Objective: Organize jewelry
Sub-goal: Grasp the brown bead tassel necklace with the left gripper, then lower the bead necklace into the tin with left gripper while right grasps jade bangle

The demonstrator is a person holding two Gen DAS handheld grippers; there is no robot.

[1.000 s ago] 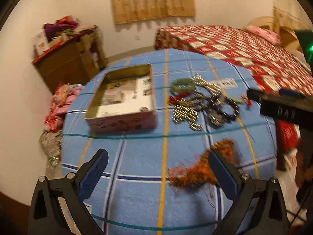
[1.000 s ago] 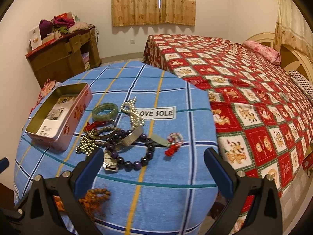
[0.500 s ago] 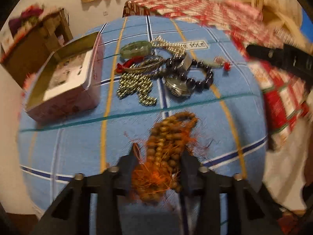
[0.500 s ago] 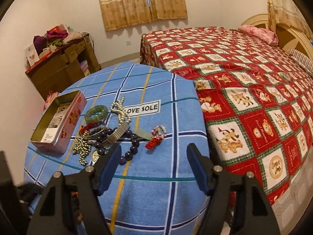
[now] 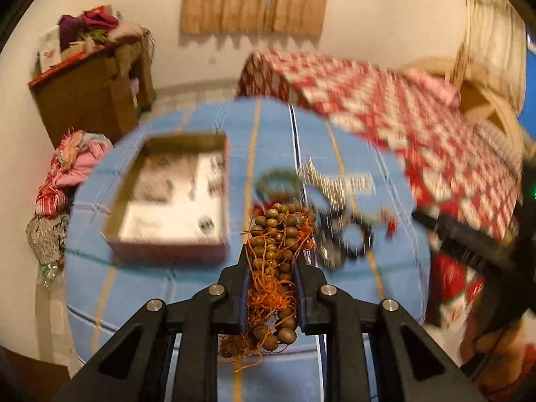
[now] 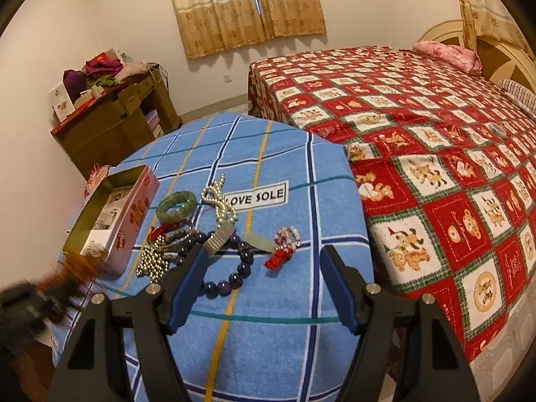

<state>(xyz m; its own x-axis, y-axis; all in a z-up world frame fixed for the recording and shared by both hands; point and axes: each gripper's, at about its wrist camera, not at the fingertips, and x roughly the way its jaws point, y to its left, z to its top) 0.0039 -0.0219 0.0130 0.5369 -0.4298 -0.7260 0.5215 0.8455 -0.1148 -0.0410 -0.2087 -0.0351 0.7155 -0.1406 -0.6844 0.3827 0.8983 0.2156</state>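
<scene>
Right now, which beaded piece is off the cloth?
The brown wooden bead string with orange tassel, pinched in the closing left gripper. The dark purple bead bracelet and the other pieces lie on the blue cloth.

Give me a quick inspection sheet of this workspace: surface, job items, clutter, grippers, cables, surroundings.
Surface: blue checked towel covering the table.
Job's things: open tin, paper-lined; jewelry pile beside it; wooden bead string between the left fingers.
Clutter: nothing seen.
Grippers: left gripper closing on the bead string; right gripper open, nothing held.
Cables: nothing seen.
Surroundings: bed, wooden desk, curtains.
</scene>
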